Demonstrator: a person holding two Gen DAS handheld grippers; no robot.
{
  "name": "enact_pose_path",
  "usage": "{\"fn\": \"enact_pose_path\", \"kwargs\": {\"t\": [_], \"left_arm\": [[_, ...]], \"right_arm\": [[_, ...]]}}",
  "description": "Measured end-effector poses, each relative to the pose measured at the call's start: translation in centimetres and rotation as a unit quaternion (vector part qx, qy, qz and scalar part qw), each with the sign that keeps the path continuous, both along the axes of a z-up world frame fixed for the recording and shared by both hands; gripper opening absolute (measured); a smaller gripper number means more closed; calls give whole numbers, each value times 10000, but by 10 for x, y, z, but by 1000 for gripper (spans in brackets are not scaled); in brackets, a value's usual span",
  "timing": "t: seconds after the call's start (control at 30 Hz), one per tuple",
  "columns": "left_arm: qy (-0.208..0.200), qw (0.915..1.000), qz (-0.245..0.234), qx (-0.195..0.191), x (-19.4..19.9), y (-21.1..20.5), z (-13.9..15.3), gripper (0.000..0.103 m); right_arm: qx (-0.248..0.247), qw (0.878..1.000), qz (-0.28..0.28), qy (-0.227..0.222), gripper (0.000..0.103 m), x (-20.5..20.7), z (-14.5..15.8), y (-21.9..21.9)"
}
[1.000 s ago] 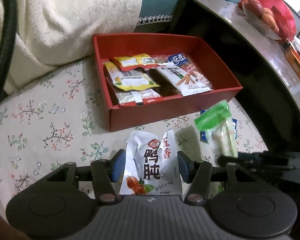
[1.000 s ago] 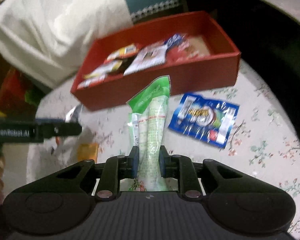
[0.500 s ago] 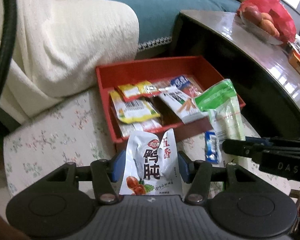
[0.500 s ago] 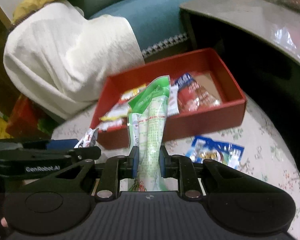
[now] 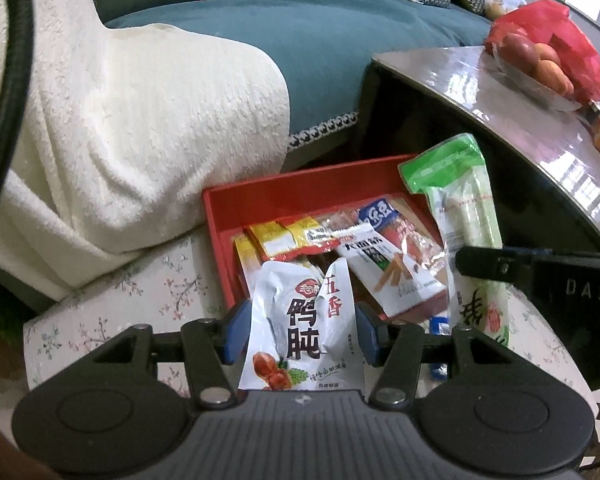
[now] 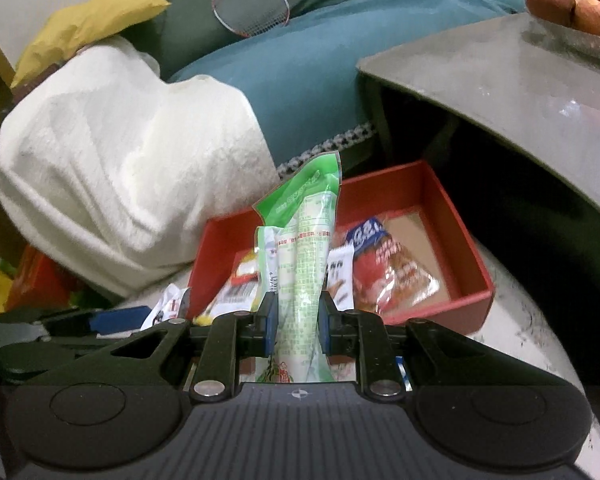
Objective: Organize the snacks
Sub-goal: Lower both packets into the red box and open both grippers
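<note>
Left gripper (image 5: 300,334) fingers pinching a white foil snack pouch (image 5: 302,328); right gripper (image 6: 296,326) fingers pinching a tall green-and-clear packet (image 6: 300,276). Both near the red cardboard tray (image 6: 452,208). Risk: slick packets slipping, or landing outside on the flowered cushion (image 5: 112,304).

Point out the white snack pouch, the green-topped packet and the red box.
white snack pouch (image 5: 304,324), left wrist view, on its printed front.
green-topped packet (image 6: 300,264), right wrist view, on its pale middle.
red box (image 6: 466,240), right wrist view, on its right wall.
</note>
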State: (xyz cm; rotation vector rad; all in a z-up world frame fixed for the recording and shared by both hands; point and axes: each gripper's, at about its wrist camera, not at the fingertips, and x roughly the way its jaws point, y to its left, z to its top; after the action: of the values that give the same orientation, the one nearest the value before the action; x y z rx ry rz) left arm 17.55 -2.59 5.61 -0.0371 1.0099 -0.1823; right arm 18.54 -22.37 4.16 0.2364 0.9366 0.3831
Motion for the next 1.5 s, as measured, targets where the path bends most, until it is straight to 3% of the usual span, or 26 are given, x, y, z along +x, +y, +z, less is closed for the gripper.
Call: {"fn": "enact_pose_path", "kwargs": {"t": [0.73, 0.97, 1.13, 1.5], "left_arm": [[58, 9996, 120, 240, 40, -1, -21, 48], [143, 9995, 140, 231, 44, -1, -27, 50], [98, 9995, 179, 241, 43, 0, -26, 58], [68, 9994, 176, 273, 39, -1, -23, 59]], "right_arm": [[-241, 9991, -337, 127, 27, 51, -20, 7], [-262, 9988, -396, 127, 44, 55, -24, 6], [-247, 9987, -449, 84, 45, 55, -23, 6], [-290, 9988, -390, 107, 48, 53, -24, 9]]}}
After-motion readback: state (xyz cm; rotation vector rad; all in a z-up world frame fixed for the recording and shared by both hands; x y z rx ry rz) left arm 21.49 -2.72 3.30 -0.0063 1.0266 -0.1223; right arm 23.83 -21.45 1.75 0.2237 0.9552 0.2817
